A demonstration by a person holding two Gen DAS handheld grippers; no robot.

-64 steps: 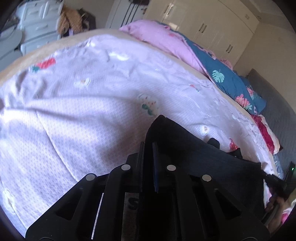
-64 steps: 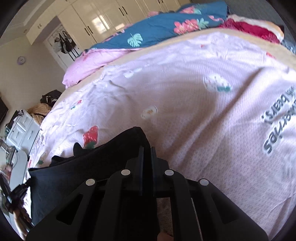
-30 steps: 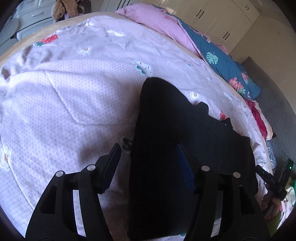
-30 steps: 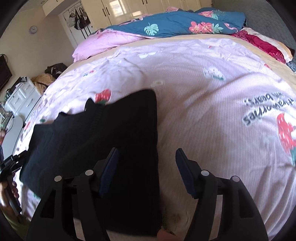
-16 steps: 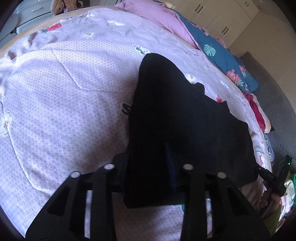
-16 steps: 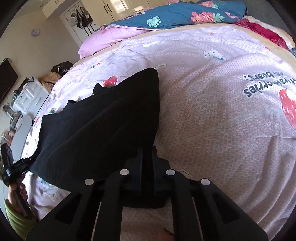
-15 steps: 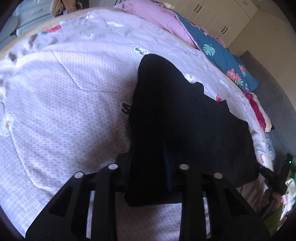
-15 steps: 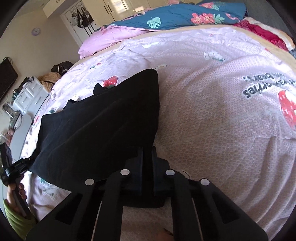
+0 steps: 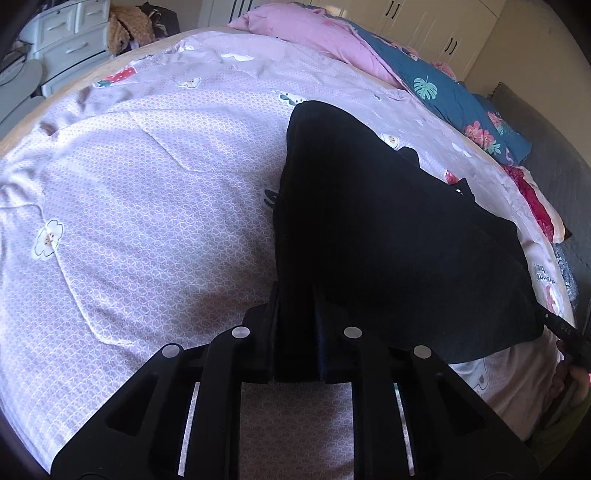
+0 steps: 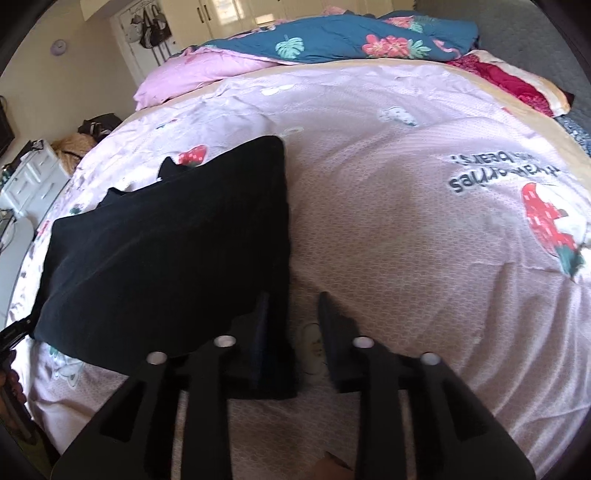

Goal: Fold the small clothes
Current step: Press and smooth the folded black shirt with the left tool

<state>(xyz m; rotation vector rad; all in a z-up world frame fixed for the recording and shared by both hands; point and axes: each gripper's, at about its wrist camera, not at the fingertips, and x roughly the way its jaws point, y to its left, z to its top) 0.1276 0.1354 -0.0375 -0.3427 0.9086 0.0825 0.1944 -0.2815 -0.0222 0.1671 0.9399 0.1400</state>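
A black garment [image 9: 388, 229] lies folded flat on the lilac printed bedspread [image 9: 147, 221]. My left gripper [image 9: 295, 295] has its jaws closing, pinched on the garment's near left corner. In the right wrist view the same garment [image 10: 166, 240] stretches away to the left. My right gripper [image 10: 293, 299] has its jaws opening over the near right corner. That corner lies between the fingers against the left one, while the right finger stands apart over bare bedspread [image 10: 406, 221].
A pink quilt [image 9: 314, 33] and a blue floral duvet [image 10: 332, 37] are piled at the bed's far side, with a red blanket [image 10: 517, 85] at the right. White drawers [image 9: 70, 37] stand beyond the bed's left edge.
A second ago both grippers stood wide open over the garment's near edge. Both then closed on it. The left stays pinched; the right has parted its fingers again.
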